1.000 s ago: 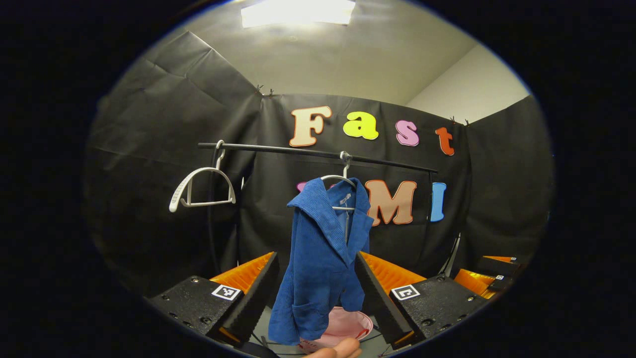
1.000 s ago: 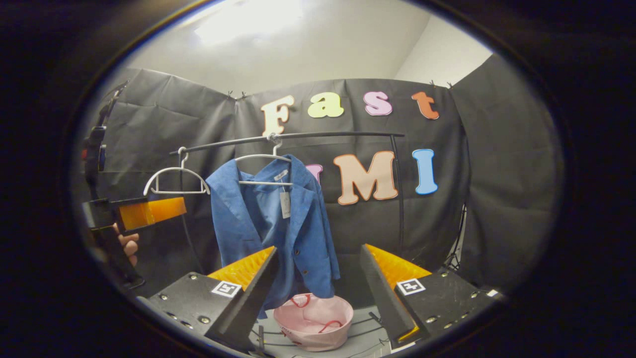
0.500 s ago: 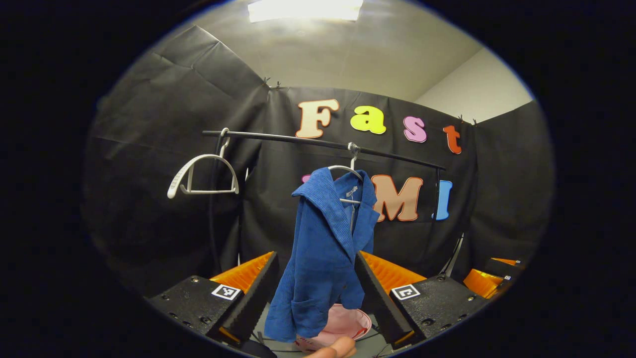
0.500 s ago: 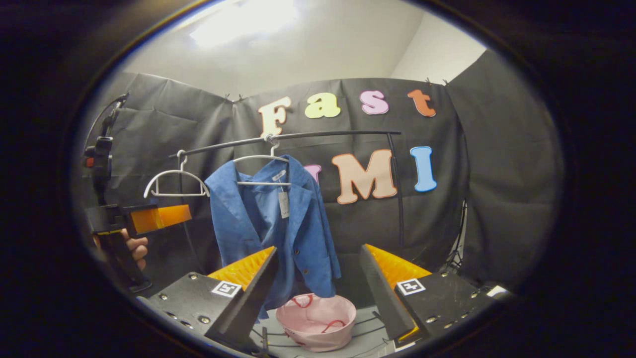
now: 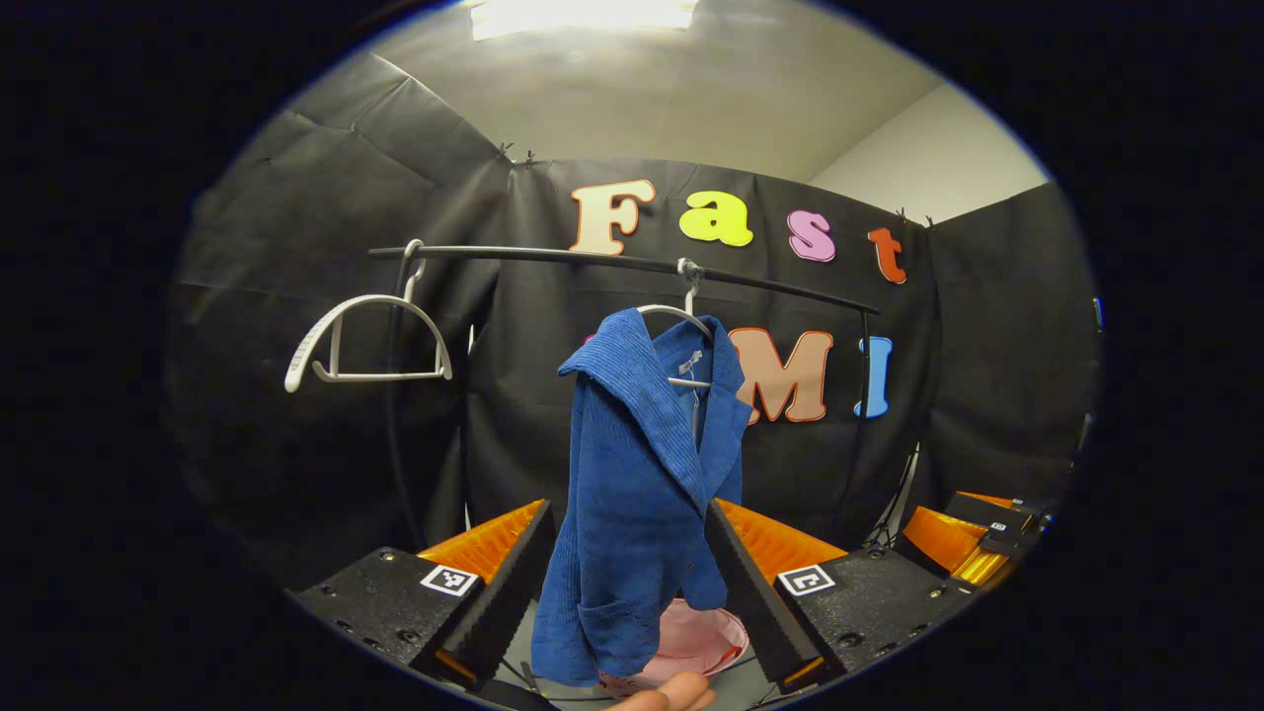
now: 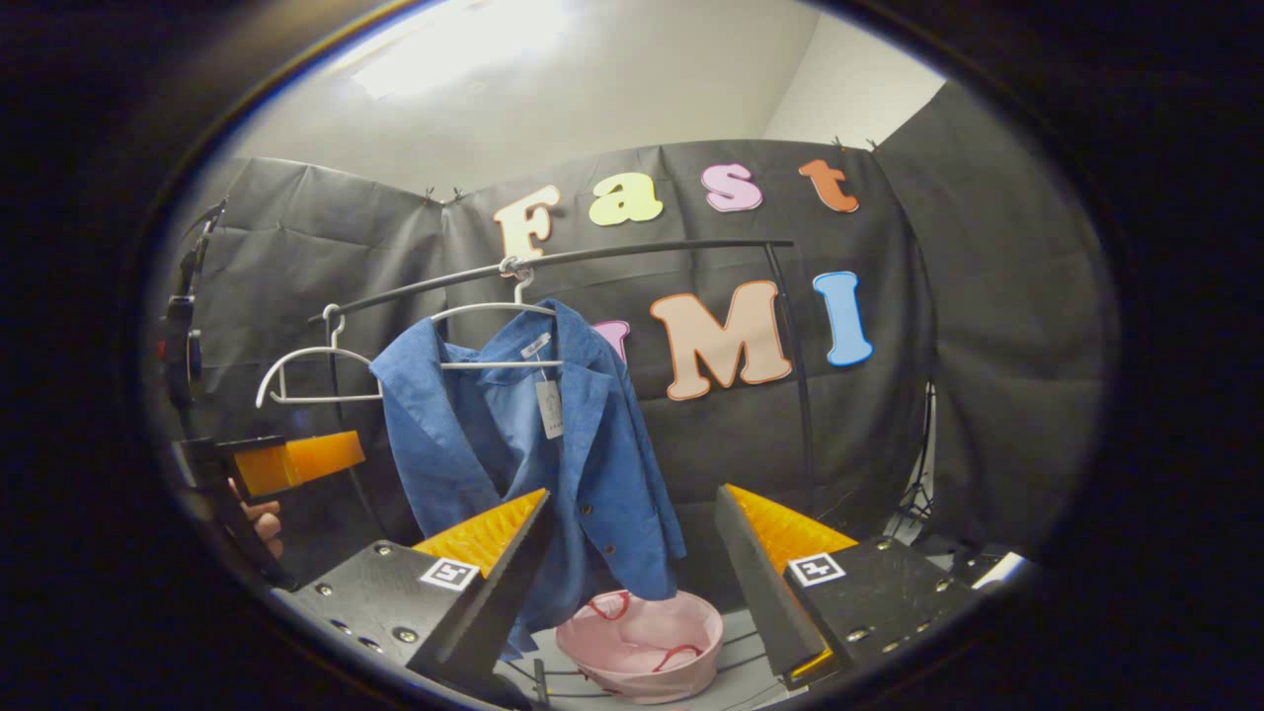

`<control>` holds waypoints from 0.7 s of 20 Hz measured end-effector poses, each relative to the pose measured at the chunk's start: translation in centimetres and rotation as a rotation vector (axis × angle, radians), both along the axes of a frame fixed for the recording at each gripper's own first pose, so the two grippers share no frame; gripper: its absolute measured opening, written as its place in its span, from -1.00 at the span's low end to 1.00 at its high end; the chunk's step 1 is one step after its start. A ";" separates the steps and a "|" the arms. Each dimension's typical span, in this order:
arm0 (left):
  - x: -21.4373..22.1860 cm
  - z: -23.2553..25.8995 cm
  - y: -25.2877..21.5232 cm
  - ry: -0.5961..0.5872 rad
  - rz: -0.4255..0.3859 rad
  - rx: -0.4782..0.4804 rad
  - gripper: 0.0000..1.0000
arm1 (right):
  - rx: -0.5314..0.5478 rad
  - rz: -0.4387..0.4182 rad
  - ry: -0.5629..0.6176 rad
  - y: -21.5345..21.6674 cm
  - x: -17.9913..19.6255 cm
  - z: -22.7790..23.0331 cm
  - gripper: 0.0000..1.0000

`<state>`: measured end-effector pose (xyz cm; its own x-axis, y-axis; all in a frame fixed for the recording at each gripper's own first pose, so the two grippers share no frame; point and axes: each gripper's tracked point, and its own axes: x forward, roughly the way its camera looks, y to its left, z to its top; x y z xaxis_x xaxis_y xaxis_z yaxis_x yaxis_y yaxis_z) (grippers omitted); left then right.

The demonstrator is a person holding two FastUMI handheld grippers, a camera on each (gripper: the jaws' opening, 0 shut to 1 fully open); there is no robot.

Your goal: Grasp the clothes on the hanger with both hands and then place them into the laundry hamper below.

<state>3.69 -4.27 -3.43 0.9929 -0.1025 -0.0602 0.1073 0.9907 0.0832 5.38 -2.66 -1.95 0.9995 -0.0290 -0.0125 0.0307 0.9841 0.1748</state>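
A blue jacket [image 5: 642,484] [image 6: 513,444] hangs on a white hanger [image 6: 494,311] from a black rail [image 5: 612,262] [image 6: 592,259]. Below it sits a pink laundry hamper [image 6: 642,647] [image 5: 696,642]. In the left gripper view my left gripper [image 5: 624,573] is open, its fingers framing the jacket's lower half without touching it. My right gripper [image 6: 632,553] is open too, facing the jacket's front from a short way off. The left gripper [image 6: 291,459] and the hand holding it appear at the left edge of the right gripper view. The right gripper [image 5: 973,538] appears at the right edge of the left gripper view.
A second, bare white hanger [image 5: 360,346] [image 6: 311,375] hangs at the rail's left end. The rail's black upright [image 6: 800,395] stands right of the jacket. A fingertip [image 5: 667,696] shows at the bottom of the left gripper view.
Both grippers have moved closer to the jacket, which looms larger in each view. Both stay open and the jacket still hangs undisturbed.
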 end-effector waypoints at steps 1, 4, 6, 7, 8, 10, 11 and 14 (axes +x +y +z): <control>0.5 0.0 -0.2 -0.004 -0.002 0.008 0.89 | 0.006 0.009 0.005 0.2 0.8 -0.2 0.97; 1.8 0.2 -1.2 -0.013 -0.016 0.040 0.89 | 0.011 0.032 -0.001 1.0 2.1 0.1 0.96; 2.8 1.0 -1.4 -0.027 -0.016 0.050 0.89 | 0.033 0.055 -0.005 1.6 3.1 0.8 0.96; 3.5 1.3 -1.4 -0.031 -0.008 0.052 0.82 | 0.046 0.064 -0.014 1.8 3.7 1.4 0.97; 4.0 1.3 -1.1 -0.031 0.000 0.054 0.83 | 0.059 0.067 -0.028 1.8 4.0 2.2 0.97; 5.3 1.5 -0.7 -0.034 0.017 0.051 0.89 | 0.062 0.074 -0.067 2.0 4.7 3.7 0.96; 6.0 1.5 -0.5 -0.032 0.026 0.047 0.82 | 0.055 0.080 -0.083 2.2 5.1 4.3 0.95; 8.4 0.9 -0.6 -0.005 0.045 0.038 0.82 | 0.018 0.090 -0.076 2.6 6.1 4.1 0.94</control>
